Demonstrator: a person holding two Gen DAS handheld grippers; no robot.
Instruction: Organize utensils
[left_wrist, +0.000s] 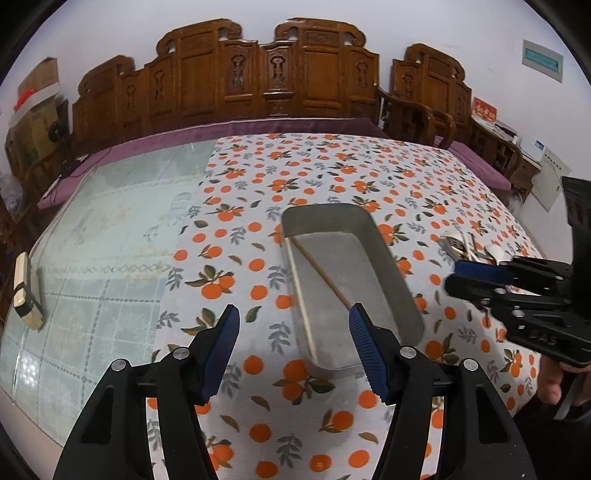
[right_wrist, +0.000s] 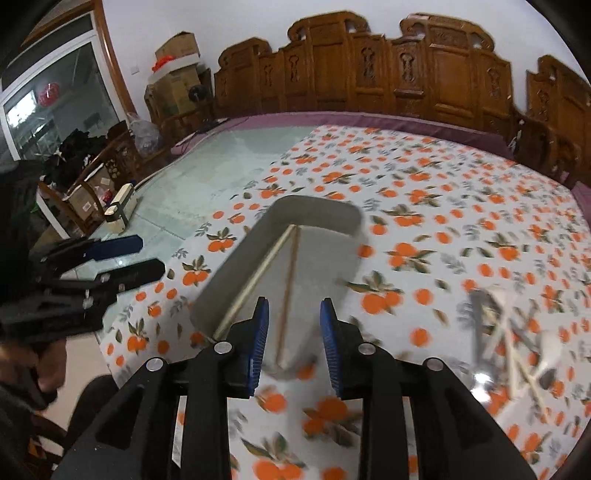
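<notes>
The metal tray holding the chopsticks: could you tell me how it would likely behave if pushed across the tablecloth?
The metal tray looks rigid and thin-walled, so probably light; it should slide rather than tip, perhaps bunching the tablecloth. The loose chopsticks inside would likely roll or shift.

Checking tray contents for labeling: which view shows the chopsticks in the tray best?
Right wrist view: both chopsticks show in the metal tray, meeting at its far end and spreading toward the camera. In the left wrist view one chopstick is clear; the other is only a pale line along the tray's left wall.
</notes>
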